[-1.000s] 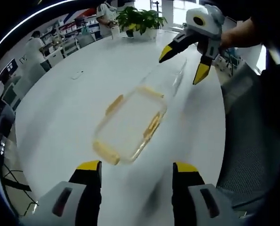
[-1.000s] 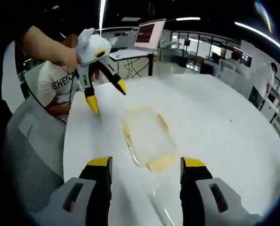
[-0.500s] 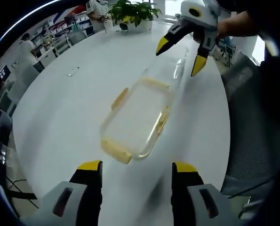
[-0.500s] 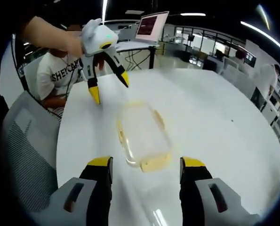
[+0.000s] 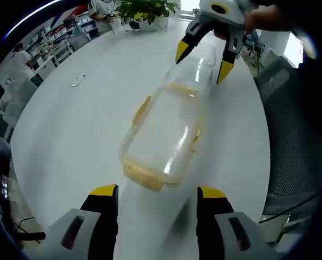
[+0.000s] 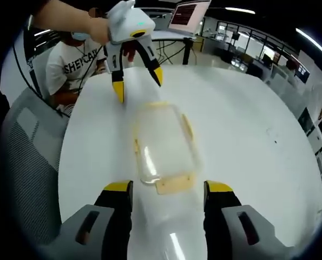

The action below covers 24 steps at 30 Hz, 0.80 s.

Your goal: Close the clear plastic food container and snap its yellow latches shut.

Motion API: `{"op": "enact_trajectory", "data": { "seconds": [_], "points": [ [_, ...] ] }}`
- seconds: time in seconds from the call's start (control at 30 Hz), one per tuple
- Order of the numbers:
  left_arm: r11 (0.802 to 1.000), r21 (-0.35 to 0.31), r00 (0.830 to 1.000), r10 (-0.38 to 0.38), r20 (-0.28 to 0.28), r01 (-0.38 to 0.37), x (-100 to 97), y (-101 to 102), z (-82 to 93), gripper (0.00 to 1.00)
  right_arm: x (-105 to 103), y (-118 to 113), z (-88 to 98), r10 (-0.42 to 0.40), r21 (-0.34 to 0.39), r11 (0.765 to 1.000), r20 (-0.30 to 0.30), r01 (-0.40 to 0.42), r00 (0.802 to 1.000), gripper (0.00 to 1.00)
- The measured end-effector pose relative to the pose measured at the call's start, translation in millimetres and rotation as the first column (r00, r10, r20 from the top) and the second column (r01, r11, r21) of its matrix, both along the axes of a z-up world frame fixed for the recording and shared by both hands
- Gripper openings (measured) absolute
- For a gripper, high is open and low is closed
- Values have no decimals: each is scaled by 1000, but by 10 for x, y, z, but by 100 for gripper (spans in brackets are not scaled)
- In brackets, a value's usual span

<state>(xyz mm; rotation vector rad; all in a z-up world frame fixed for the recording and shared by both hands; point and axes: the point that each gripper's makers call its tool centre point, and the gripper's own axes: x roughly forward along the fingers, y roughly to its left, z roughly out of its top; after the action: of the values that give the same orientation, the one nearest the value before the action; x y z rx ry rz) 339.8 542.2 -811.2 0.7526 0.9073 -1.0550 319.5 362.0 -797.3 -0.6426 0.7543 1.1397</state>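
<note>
Container (image 5: 163,138), clear plastic, yellow latches (image 5: 143,177), mid-frame on white table (image 5: 69,124); long axis runs lower centre to upper right. Left gripper (image 5: 156,203) and right gripper (image 6: 163,197) both spread wide, gripping nothing. Versus earlier: container nearer both cameras.

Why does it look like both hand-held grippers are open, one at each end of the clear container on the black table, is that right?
One thing is wrong: the table is white, not black, as the left gripper view shows. The rest stands: the left hand-held gripper and the right hand-held gripper are open, one at each end of the clear container.
</note>
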Motion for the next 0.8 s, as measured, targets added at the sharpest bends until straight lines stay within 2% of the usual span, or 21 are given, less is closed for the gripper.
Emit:
{"op": "enact_trajectory", "data": {
  "seconds": [0.27, 0.43, 0.8],
  "points": [
    [999, 32, 999, -38, -1, 38, 73, -6, -36, 52, 92, 68, -20, 31, -36, 999, -3, -31, 1000, 49],
    [997, 45, 998, -64, -11, 64, 107, -14, -72, 52, 132, 43, -94, 78, -112, 991, 7, -77, 997, 48],
    [985, 89, 989, -145, -22, 147, 212, -66, -159, 47, 152, -29, -278, 131, -223, 965, -52, -139, 990, 47]
  ]
}}
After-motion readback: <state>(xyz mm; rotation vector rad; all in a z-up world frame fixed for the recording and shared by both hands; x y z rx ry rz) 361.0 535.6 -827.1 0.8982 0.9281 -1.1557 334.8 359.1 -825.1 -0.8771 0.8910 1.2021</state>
